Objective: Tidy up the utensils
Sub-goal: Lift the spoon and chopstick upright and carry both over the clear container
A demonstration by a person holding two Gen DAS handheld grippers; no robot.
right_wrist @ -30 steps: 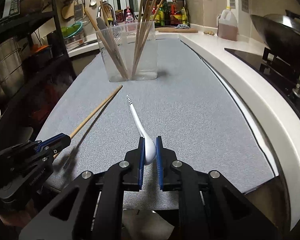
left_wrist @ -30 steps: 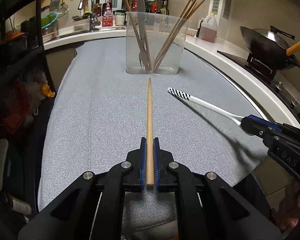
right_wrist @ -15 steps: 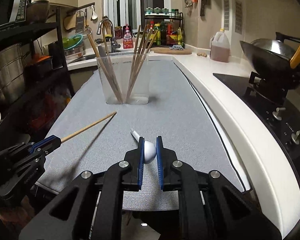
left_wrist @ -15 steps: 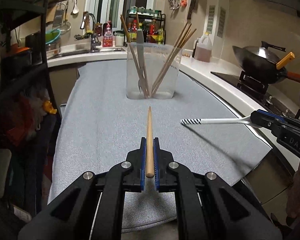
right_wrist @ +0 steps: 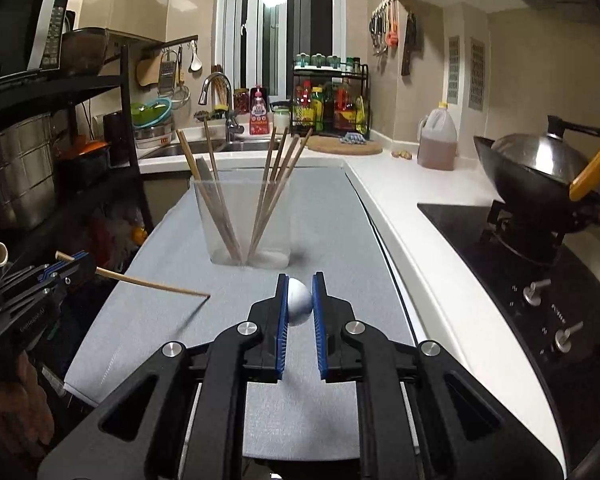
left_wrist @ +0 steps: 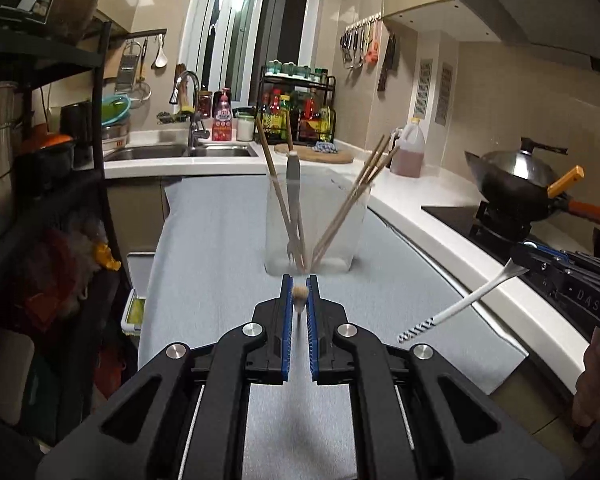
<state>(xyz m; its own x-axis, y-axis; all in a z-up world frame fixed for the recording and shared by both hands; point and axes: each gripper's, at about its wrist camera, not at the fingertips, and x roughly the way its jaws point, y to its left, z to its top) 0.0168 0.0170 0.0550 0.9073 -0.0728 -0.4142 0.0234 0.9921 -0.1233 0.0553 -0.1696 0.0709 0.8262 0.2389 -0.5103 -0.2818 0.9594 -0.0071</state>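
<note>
Two black two-finger grippers with blue pads are in use, one per hand. The left gripper is clamped narrow on one single light-wood chopstick, which the left wrist view shows end-on as a round tip between the pads and the right wrist view shows as a shaft slanting down toward the grey cloth mat. The right gripper is closed on the bowl of one white plastic spoon whose handle, with a black-striped end, hangs down and away from the jaws. One clear rectangular plastic container stands upright on the mat ahead of both grippers; it holds about seven wooden chopsticks in two leaning groups and one grey-handled fork with tines down. Compared with one second ago, both utensils, then lying along the mat, are lifted clear of it, and both grippers have risen and tipped closer to level, so the container appears lower in each view. A hand grips the right gripper's handle at the lower right edge of the left wrist view.
</note>
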